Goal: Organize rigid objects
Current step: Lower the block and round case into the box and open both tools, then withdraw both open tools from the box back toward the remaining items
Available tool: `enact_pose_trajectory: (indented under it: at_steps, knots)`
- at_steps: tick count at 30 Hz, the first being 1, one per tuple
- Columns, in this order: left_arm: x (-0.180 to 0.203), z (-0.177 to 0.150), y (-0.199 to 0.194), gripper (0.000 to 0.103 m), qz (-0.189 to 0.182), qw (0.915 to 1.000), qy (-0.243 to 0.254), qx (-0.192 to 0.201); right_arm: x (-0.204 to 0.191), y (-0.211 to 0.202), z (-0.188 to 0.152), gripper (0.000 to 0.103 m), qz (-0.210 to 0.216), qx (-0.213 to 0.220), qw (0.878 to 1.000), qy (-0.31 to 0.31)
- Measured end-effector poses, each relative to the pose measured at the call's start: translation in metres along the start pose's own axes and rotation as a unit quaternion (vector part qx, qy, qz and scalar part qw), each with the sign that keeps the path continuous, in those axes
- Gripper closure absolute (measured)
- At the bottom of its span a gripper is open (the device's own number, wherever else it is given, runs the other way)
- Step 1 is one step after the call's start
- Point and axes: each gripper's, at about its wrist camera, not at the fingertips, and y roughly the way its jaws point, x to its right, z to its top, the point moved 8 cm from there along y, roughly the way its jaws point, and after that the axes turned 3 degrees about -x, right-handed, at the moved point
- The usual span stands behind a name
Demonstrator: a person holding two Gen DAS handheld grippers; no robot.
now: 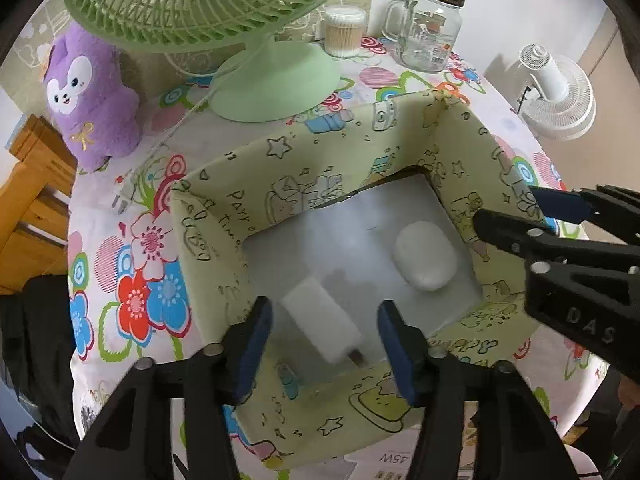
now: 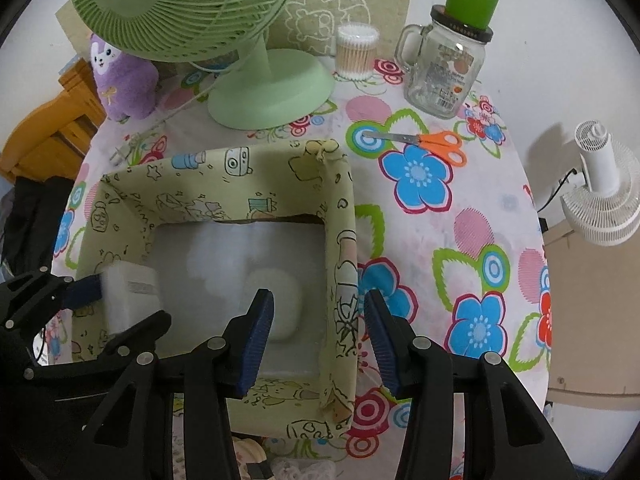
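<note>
A pale green cartoon-print fabric box [image 1: 320, 160] [image 2: 248, 172] stands open on the flowered tablecloth. Inside lie a white charger block [image 1: 320, 326] [image 2: 130, 300] and a white rounded case [image 1: 426, 254] [image 2: 280, 300]. My left gripper [image 1: 326, 344] is open above the box's near side, jaws either side of the charger block, not touching it. My right gripper [image 2: 320, 336] is open, straddling the box's right wall; it also shows in the left wrist view [image 1: 516, 212]. Orange-handled scissors [image 2: 424, 142] lie on the cloth right of the box.
A green desk fan [image 1: 248, 40] [image 2: 240, 72] stands behind the box. A purple plush toy [image 1: 92, 100] [image 2: 124, 76] sits at back left. A cotton-swab tub [image 2: 356, 52] and a glass mug jar with a green cup on top [image 2: 448, 64] stand at the back. A white fan [image 2: 604, 188] is beyond the table's right edge.
</note>
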Motion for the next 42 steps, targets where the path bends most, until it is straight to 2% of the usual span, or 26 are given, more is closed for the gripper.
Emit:
enact_pose_trajectory:
  at_steps: [12, 16, 19, 21, 26, 42]
  knots:
    - [0.009, 0.002, -0.009, 0.008, 0.003, 0.9998, 0.011, 0.016, -0.004, 0.001, -0.006, 0.052, 0.005, -0.005, 1.0, 0.002]
    - [0.009, 0.001, -0.014, 0.006, 0.001, 0.9998, 0.007, 0.019, -0.005, -0.001, -0.01, 0.051, 0.008, -0.008, 1.0, 0.002]
    - [0.01, -0.001, -0.018, 0.006, 0.007, 0.9997, 0.011, 0.021, -0.005, -0.004, -0.013, 0.041, 0.01, -0.008, 1.0, 0.006]
    - [0.011, -0.002, -0.021, 0.004, 0.011, 0.9996, 0.013, 0.023, -0.004, -0.008, -0.015, 0.029, 0.013, -0.004, 1.0, 0.011]
    - [0.011, -0.006, -0.029, 0.002, 0.018, 0.9993, 0.009, 0.03, -0.003, -0.018, -0.018, 0.023, 0.012, 0.007, 1.0, 0.014]
    - [0.019, -0.021, -0.061, 0.001, 0.02, 0.9981, 0.012, 0.058, -0.004, -0.052, -0.035, 0.021, 0.011, 0.033, 0.999, 0.018]
